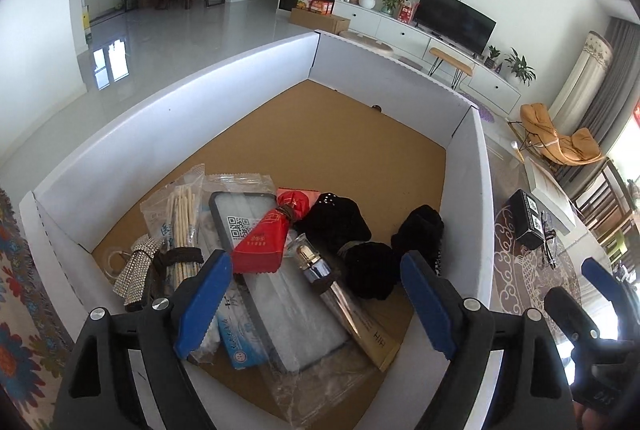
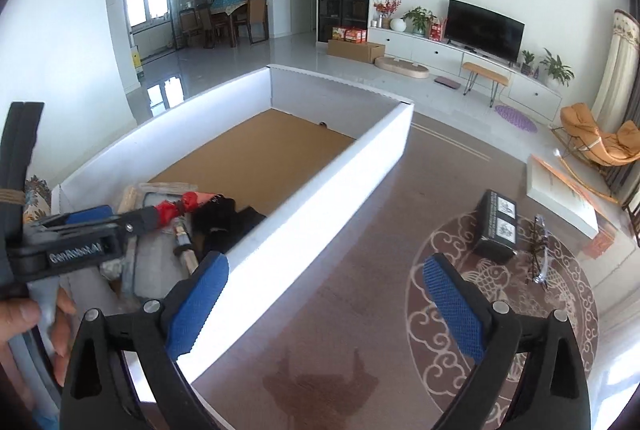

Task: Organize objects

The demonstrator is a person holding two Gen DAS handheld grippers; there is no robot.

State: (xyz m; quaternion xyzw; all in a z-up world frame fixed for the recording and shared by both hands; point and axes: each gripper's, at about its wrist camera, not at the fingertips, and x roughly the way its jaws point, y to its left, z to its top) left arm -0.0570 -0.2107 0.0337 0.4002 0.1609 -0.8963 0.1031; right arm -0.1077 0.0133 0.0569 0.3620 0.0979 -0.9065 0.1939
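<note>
Blue ribbed pads on black jaws fill the foreground: the left gripper (image 1: pixel 316 306) hangs spread wide over the near end of a white cardboard box (image 1: pixel 168 118), nothing between its pads. Below it the task's things lie heaped on the box's brown floor: a red sachet (image 1: pixel 262 240), a clear pack with a QR label (image 1: pixel 280 290), a bag of wooden sticks (image 1: pixel 186 218), a rhinestone bow (image 1: pixel 134 268), a metallic pump bottle (image 1: pixel 320 266) and black velvet pouches (image 1: pixel 366 266). Beyond the heap the brown floor runs bare to the far corner, hemmed by tall smooth walls with serrated top edges.

Outside the box, the right gripper (image 2: pixel 324 300) also stands wide apart and empty, over a brown table top (image 2: pixel 320 330) just past the box's long right wall. Near it sit a black box with printed labels (image 2: pixel 498 226) and a pair of glasses (image 2: pixel 538 250) on a round patterned mat (image 2: pixel 440 370). A hand (image 2: pixel 24 326) shows at the left edge of the right wrist view.
</note>
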